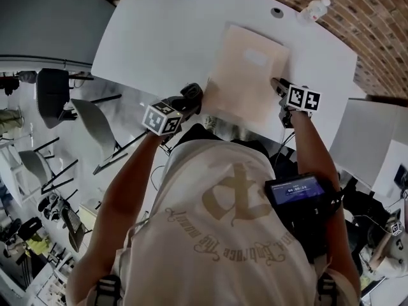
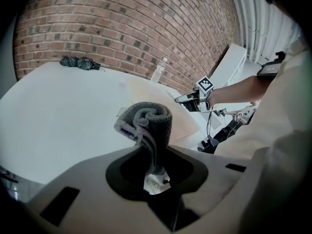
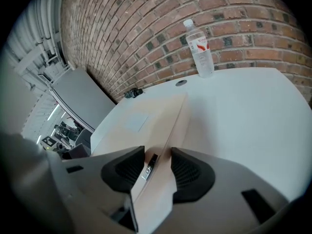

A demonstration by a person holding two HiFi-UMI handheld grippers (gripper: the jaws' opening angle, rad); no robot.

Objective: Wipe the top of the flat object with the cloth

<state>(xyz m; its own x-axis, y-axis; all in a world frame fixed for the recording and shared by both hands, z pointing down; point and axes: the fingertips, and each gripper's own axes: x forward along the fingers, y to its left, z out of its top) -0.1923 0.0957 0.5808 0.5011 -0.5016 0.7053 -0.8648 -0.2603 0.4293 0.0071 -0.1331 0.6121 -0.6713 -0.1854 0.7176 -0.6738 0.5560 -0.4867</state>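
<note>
Reaching forward with both bare forearms over the white table (image 1: 159,37), the person stands at its near edge.

Left arm: angled inward, bent at the elbow. The left gripper (image 1: 190,99) has its jaws clamped on a rolled grey cloth (image 2: 148,121). The roll sticks out past the jaw tips. It sits at the near left edge of the flat beige object (image 1: 248,75). Contact with the surface is not resolvable from either view.

Right arm: nearly straight, with a black screen device (image 1: 294,193) strapped on the forearm. The right gripper (image 3: 157,162) has its jaws closed on the near right edge of the flat object, and the edge runs between the two pads.

Flat object: lies on the table centre-right, long side running away from the person, with a pale rectangular label (image 1: 256,57) on top. Possibly a mailing envelope; the type is unclear.

Containers: one clear plastic water bottle (image 3: 200,48), upright, cap on, red-and-white label, at the far table edge by the brick wall (image 3: 146,28), well apart from the flat object. Fill level not readable.

Other: a dark bundle (image 2: 78,62) lies at the far left table edge.
</note>
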